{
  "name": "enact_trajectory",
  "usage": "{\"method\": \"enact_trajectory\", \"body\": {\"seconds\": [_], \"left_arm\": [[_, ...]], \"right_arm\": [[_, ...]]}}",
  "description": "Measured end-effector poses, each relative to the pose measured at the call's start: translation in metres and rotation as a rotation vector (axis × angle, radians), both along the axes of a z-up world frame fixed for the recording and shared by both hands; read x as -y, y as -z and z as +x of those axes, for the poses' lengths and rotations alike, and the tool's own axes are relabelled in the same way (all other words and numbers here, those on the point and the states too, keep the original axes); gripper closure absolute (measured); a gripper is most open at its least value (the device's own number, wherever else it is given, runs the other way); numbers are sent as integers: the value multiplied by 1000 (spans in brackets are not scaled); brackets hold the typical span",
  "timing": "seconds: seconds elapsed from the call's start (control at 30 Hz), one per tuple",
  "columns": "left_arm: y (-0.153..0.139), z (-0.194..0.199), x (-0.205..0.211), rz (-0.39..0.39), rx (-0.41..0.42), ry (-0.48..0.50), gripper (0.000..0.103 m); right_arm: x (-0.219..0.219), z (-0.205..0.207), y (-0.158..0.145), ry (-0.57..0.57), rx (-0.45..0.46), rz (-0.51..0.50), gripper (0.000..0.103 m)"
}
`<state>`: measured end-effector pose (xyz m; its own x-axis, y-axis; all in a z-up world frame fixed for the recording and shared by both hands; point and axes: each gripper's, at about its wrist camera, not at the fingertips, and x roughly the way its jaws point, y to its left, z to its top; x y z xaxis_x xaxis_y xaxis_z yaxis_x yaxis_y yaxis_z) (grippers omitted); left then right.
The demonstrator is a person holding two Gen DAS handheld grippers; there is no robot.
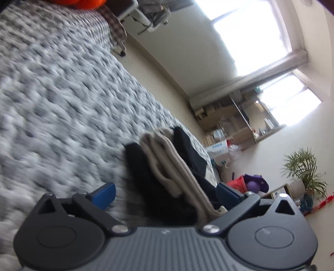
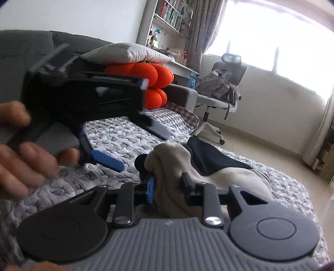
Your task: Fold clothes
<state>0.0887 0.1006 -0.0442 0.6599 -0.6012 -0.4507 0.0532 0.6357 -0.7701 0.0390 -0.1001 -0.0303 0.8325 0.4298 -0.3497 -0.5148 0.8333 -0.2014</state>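
A bunched beige garment (image 1: 167, 158) with a black garment (image 1: 144, 177) wrapped around it lies on the grey quilted bed (image 1: 62, 93). My left gripper (image 1: 166, 196) stands wide open, its blue pads (image 1: 104, 195) on either side of the bundle and not pressing it. In the right wrist view my right gripper (image 2: 169, 187) is shut on a fold of the beige garment (image 2: 171, 158), and the dark cloth (image 2: 210, 158) spreads behind it. The left gripper (image 2: 131, 144) shows there too, held by a hand (image 2: 25, 162) above the bed, left of the bundle.
Orange plush cushions (image 2: 154, 73) and a white pillow (image 2: 125, 53) are stacked at the head of the bed. An office chair (image 2: 221, 87) with clothes on it stands beyond the bed, with a bookshelf (image 2: 169, 12) behind. A potted plant (image 1: 304, 166) and boxes sit on the floor.
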Motion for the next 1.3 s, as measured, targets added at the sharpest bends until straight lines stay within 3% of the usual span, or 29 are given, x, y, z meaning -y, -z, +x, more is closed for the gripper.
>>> {"method": "enact_trajectory", "body": {"seconds": [0.17,0.4,0.53,0.63,0.8,0.93,1.03,1.1,1.2,1.3], "left_arm": [[6,10,24,-3,-14,68,1],[1,28,42,80,2,73,3],[-8,36,53,220,19,66,20],[-10,44,57,280,17,33,46],[-12,40,56,316,76,16,57],[-10,42,55,299,77,12,58],[-4,40,49,269,77,8,58],[-1,35,45,266,83,8,58],[0,31,46,281,88,5,57],[1,30,45,284,90,4,57]], "right_arm": [[-3,-8,5,-10,2,19,76],[4,-28,14,-25,29,18,79],[1,-35,20,-27,47,-3,81],[-3,-38,24,-46,55,-17,96],[1,-31,24,-41,22,15,95],[17,-32,13,-34,-14,120,91],[41,-35,4,27,4,217,70],[62,-29,-2,112,-3,276,69],[103,-9,0,219,-117,427,66],[135,4,11,307,-224,548,57]]}}
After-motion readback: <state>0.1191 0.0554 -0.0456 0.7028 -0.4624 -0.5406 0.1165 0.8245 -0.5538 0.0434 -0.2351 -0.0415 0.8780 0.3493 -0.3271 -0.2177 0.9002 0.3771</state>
